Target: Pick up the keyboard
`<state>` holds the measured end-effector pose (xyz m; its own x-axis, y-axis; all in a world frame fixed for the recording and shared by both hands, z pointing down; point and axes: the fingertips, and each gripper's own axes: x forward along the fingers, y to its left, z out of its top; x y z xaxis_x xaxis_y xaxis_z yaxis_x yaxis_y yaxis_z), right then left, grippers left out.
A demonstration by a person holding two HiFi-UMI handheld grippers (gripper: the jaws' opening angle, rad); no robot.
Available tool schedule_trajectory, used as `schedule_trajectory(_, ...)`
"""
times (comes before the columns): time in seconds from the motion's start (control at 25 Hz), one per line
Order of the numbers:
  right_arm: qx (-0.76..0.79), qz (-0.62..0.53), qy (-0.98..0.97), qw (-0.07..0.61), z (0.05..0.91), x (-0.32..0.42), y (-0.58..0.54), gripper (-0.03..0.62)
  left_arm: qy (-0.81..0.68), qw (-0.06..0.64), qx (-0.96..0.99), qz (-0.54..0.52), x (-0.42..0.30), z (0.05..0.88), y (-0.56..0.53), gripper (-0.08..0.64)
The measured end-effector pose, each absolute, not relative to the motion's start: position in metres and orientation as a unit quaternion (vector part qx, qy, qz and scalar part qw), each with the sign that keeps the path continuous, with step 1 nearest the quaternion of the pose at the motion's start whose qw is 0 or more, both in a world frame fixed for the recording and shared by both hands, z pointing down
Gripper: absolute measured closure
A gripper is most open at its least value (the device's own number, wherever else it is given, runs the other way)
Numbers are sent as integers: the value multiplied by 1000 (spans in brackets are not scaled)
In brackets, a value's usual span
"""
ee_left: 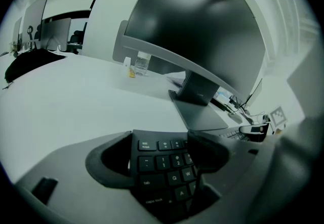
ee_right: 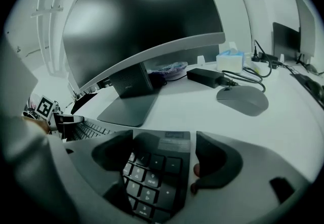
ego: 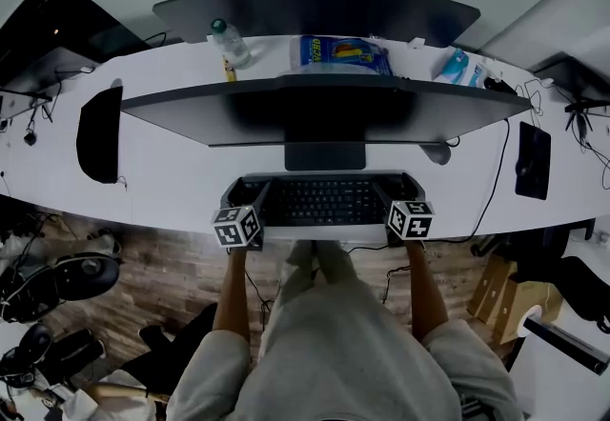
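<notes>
The keyboard (ego: 324,202) lies at the near edge of the bench (ego: 172,171), under the screen (ego: 315,110). Your left gripper (ee_left: 159,154) and right gripper (ee_right: 164,157) each have fingers wide open around one end, holding nothing. Pinch both ends firmly, then lift both sides together, keeping it flat.

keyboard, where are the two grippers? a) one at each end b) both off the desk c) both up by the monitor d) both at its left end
a: the left gripper straddles the left end of the keyboard, and the right gripper straddles its right end.
</notes>
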<state>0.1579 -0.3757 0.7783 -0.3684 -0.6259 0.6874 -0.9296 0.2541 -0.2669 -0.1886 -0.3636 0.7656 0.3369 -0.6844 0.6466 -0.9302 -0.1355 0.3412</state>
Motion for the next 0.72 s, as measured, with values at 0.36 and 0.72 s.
schedule_trajectory(0.36,505,350,-758,218,779,153,-374,241,-549,365,733,167,-189,765,-364,238)
schedule_trajectory(0.72,512,351,-754,214,779,153,-373,245,-556,364,729,164,-189,766,-364,238)
